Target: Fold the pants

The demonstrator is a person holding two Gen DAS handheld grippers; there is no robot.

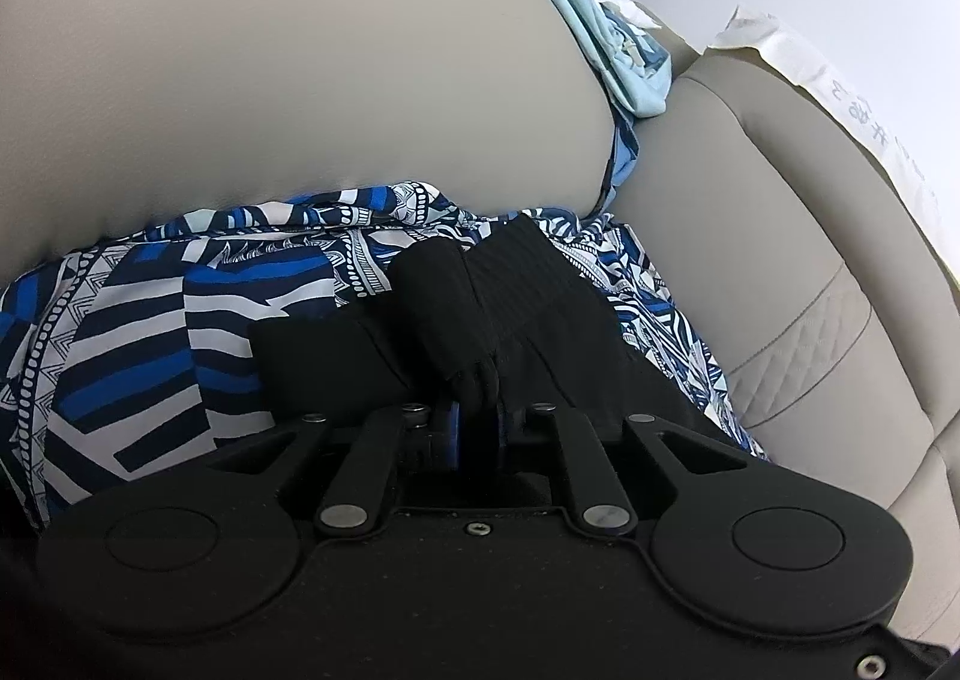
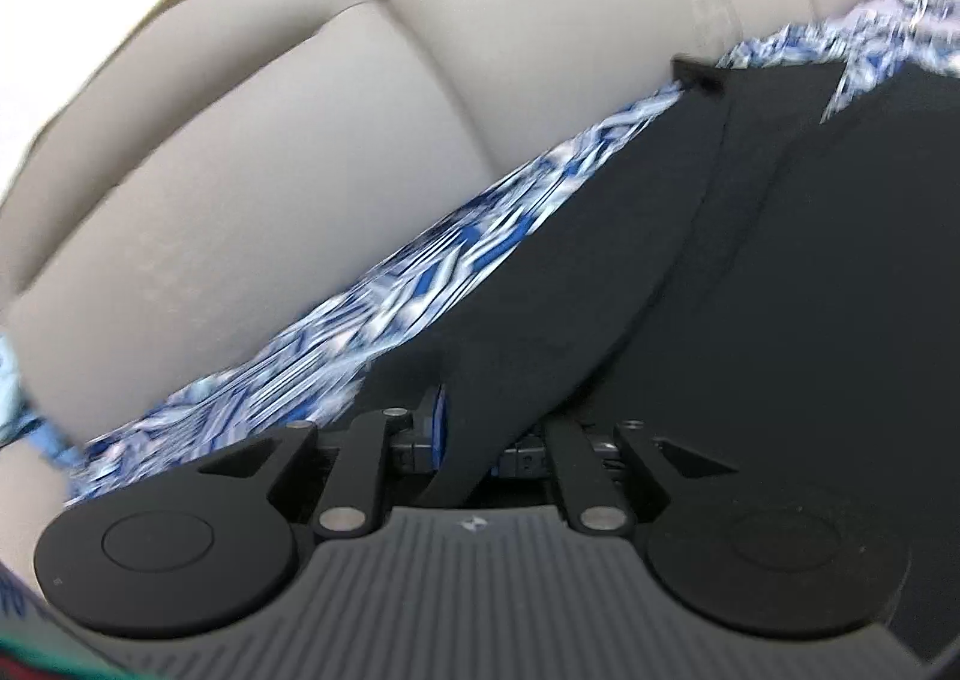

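Though blurred rightward, both claws, left claw (image 1: 474,416) and right claw (image 2: 465,428), clenched on black pants (image 1: 510,284).

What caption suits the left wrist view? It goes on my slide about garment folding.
Left tool shut on the ribbed waistband of black pants, lying over blue patterned fabric on a beige sofa.

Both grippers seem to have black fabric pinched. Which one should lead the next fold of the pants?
Left, probably. The left gripper pinches the ribbed end of the black pants, its view sharp. The right gripper also grips the black fabric, but its view is motion-blurred.
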